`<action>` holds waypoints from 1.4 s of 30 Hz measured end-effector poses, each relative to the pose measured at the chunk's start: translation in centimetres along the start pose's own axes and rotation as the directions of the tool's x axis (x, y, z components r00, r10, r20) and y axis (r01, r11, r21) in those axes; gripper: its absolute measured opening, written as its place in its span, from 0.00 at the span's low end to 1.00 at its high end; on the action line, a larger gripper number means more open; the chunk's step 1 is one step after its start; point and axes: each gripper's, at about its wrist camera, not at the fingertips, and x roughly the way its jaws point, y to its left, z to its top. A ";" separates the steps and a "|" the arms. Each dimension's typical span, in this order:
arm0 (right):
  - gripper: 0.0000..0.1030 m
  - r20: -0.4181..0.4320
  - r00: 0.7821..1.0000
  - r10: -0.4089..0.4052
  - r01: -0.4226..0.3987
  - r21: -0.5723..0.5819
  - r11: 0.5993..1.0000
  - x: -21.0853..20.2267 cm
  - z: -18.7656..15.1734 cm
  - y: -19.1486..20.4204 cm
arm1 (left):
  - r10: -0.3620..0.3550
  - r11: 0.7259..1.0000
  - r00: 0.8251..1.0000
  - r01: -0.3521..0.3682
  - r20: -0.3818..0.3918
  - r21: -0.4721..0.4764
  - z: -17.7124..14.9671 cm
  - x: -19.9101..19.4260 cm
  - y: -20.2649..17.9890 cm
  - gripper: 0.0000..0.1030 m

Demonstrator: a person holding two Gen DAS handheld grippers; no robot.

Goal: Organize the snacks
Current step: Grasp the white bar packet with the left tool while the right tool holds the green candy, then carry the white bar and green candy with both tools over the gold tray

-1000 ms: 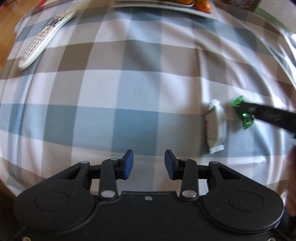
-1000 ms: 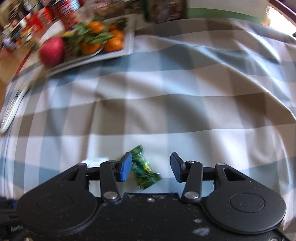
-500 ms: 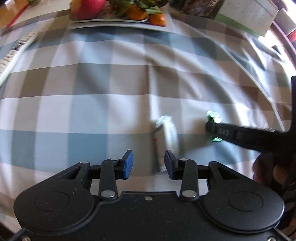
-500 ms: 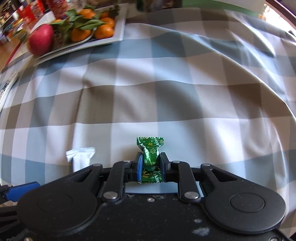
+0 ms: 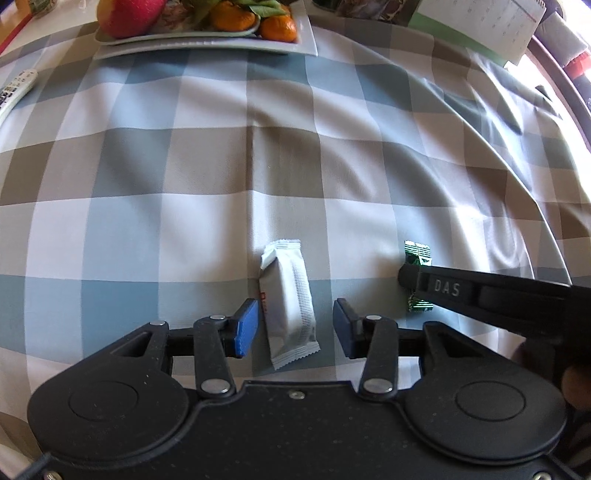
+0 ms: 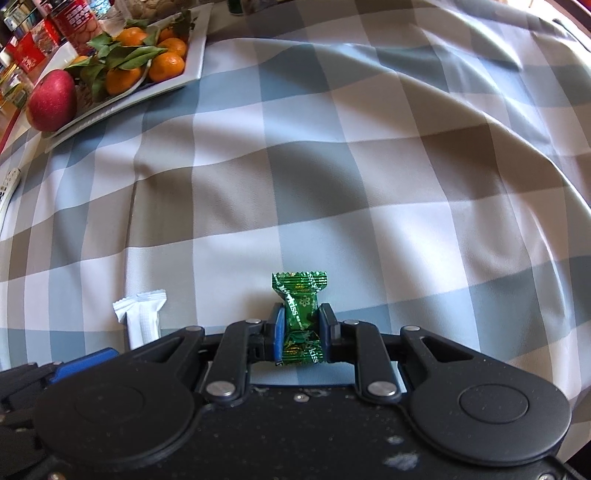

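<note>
The green candy (image 6: 300, 317) is pinched at its waist between the two pads of the right gripper (image 6: 300, 328), whose jaws are pressed in on the wrapper. One crimped end of the wrapper fans out ahead of the fingertips, the other bunches behind the pads, toward the gripper body. From the left wrist view the same candy (image 5: 417, 254) shows to the right of the left gripper, with the right gripper's finger across its middle.

The white snack packet (image 5: 290, 301) lies flat on the checked tablecloth (image 5: 184, 221), lengthwise between the pads of the left gripper (image 5: 294, 326). Those jaws are spread and opening; the blue pads stand on either side of the packet with cloth showing between each pad and the wrapper, so nothing is gripped there. In the right wrist view the packet (image 6: 143, 314) is just to the left of the right gripper, near the candy but apart from it.

Far ahead of both grippers, at the far edge of the cloth, stands a white rectangular tray (image 6: 195, 55). It holds a red apple (image 6: 51, 99) at one end and a heap of leafy mandarins (image 6: 147, 61). Beyond the tray are red tins and boxes (image 6: 48, 33), too blurred to tell more. Far to the left of the grippers, the end of a remote control (image 5: 14, 94) lies on the cloth.
</note>
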 end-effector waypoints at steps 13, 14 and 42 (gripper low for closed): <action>0.21 -0.008 1.000 0.003 -0.003 0.016 1.000 0.0 -0.2 -0.5 | 0.073 0.997 0.997 -0.073 0.005 0.023 -0.1 1.1 -1.0 0.47; 0.21 -0.008 1.000 0.003 -0.003 0.017 1.000 0.0 -0.2 -0.5 | 0.084 0.996 0.996 -0.084 0.009 0.032 -0.1 1.1 -1.1 0.42; 0.20 0.000 1.000 0.002 -0.002 0.003 1.000 -0.1 -0.3 -0.2 | 0.240 0.970 0.970 -0.239 0.025 -0.036 -0.1 -1.6 3.4 0.26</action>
